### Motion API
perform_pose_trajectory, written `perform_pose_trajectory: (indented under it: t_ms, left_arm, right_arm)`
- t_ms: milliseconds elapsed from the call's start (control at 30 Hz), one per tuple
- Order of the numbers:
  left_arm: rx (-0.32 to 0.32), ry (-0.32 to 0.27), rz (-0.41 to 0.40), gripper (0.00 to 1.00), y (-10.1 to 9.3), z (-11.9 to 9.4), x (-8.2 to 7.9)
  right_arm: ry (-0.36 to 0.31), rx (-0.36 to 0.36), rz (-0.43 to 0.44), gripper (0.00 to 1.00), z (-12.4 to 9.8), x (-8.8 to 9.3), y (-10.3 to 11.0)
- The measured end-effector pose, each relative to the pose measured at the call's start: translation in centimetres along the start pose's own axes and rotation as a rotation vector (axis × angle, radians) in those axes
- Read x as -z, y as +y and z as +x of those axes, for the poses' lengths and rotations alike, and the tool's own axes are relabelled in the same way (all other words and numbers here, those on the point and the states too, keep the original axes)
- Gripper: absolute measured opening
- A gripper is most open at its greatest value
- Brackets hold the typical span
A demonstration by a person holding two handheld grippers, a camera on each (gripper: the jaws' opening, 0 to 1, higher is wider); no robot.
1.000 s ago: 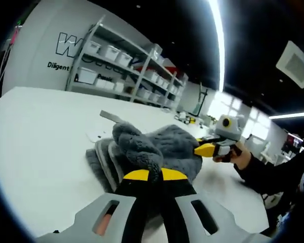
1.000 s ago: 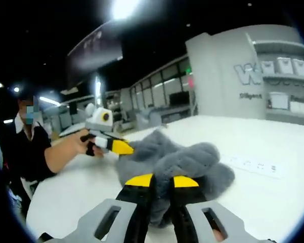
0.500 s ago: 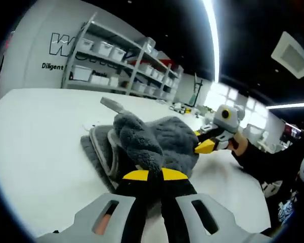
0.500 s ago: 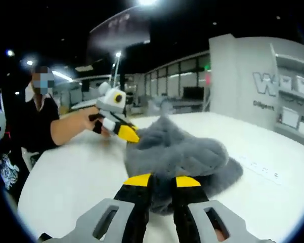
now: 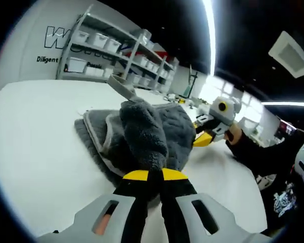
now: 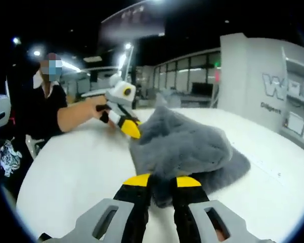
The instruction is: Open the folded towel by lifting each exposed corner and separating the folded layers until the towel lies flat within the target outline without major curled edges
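Note:
A fluffy grey towel (image 5: 157, 126) lies partly folded on the white table (image 5: 35, 131). A bunched corner of it rises into my left gripper (image 5: 149, 174), which is shut on it. At the towel's far right edge my right gripper (image 5: 202, 140) holds another corner, with a hand behind it. In the right gripper view the towel (image 6: 187, 147) stands up like a tent over the table (image 6: 76, 177). There my right gripper (image 6: 162, 180) is shut on its near edge. My left gripper (image 6: 132, 130) pinches the far left corner.
Metal shelves with white bins (image 5: 116, 48) stand beyond the table's far edge. A person in dark clothes (image 6: 40, 111) stands at the table's side, arms reaching over it. Faint marks (image 6: 270, 167) show on the table to the right of the towel.
Both held corners have been pulled up and apart. The towel has spread from a rounded heap into a wider, tented sheet. Both views have shifted with the hands.

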State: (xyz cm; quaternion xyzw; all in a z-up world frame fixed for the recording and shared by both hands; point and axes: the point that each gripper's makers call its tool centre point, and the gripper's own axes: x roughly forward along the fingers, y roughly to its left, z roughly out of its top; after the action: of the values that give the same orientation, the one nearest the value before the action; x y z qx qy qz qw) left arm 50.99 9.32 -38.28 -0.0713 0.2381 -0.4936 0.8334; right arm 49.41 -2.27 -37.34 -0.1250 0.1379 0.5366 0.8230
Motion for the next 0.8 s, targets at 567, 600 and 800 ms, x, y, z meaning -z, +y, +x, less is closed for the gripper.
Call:
perform_pose_trajectory:
  t_ms: [567, 600, 800]
  left_arm:
    - [0.01, 0.067, 0.149, 0.08, -0.2, -0.9, 1.8]
    - [0.012, 0.071, 0.154, 0.08, -0.3, -1.0, 2.0]
    - [0.022, 0.11, 0.219, 0.11, -0.7, -1.4, 2.8]
  right_arm:
    - [0.048, -0.077, -0.094, 0.15, -0.7, 1.7, 2.4]
    - [0.047, -0.088, -0.101, 0.16, -0.8, 1.7, 2.6]
    - [0.052, -0.12, -0.114, 0.19, -1.2, 1.7, 3.6]
